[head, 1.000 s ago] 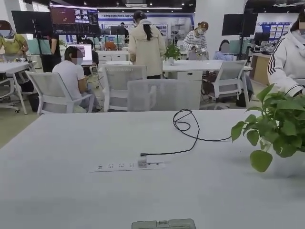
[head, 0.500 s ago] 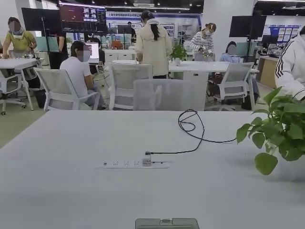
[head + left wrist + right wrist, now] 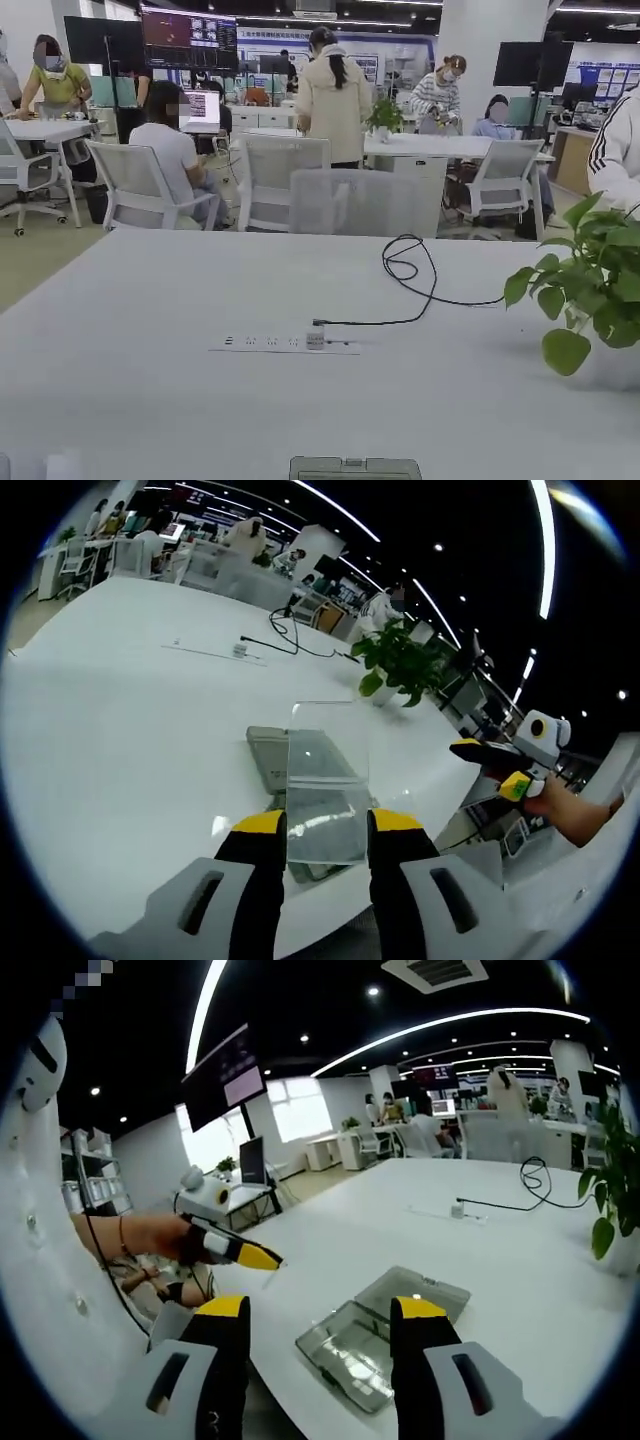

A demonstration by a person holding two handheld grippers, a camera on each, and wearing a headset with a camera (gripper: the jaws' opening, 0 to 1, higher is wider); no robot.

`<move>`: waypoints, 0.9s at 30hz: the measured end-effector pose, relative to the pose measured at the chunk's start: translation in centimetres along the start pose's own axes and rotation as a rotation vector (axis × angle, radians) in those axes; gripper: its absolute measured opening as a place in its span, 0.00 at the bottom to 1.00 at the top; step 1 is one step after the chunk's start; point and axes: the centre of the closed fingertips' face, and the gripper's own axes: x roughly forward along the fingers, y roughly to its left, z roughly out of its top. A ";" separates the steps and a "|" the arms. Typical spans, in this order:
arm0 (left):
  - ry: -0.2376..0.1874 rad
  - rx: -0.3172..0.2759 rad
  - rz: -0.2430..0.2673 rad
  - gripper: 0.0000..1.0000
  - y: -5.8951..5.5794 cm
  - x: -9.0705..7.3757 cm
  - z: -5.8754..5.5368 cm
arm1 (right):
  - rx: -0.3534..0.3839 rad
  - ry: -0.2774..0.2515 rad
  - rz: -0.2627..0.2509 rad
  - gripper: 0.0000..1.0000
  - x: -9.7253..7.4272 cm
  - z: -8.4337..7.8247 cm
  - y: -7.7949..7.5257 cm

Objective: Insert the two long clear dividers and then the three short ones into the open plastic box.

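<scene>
In the left gripper view my left gripper (image 3: 328,825) is shut on a clear divider (image 3: 328,770), which stands upright between its yellow-tipped jaws. Right beneath it the open plastic box (image 3: 264,762) lies near the table's front edge. In the right gripper view the box (image 3: 380,1335) lies flat with its two halves spread apart, just beyond my right gripper (image 3: 322,1310), which is open with nothing between its jaws. The left gripper (image 3: 255,1255) hangs off the table's edge at the left, apart from the box. The right gripper (image 3: 490,760) shows at the right, held in a hand. A strip of the box (image 3: 355,468) sits at the head view's bottom edge.
A white power strip (image 3: 285,342) with a black cable (image 3: 405,270) lies mid-table. A potted green plant (image 3: 590,290) stands at the right side of the table (image 3: 150,400). Chairs, desks and several people are beyond the far edge.
The head camera has swung a little left and up, so the picture has shifted. Nothing on the table has moved.
</scene>
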 end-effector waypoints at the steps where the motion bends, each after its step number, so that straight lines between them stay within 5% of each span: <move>1: -0.001 0.006 -0.008 0.30 -0.5 0.1 0.1 | 0.008 0.000 0.002 0.55 0.1 0.2 0.1; 6: -0.023 0.034 -0.058 0.30 -3.2 0.5 1.0 | 0.080 -0.020 0.012 0.40 1.1 1.6 1.1; 14: -0.032 0.100 -0.116 0.30 -6.8 1.4 1.1 | 0.161 -0.054 -0.020 0.29 2.4 2.8 1.7; 27: -0.031 0.135 -0.148 0.30 -8.4 1.9 1.2 | 0.253 -0.033 -0.039 0.18 3.4 2.0 2.2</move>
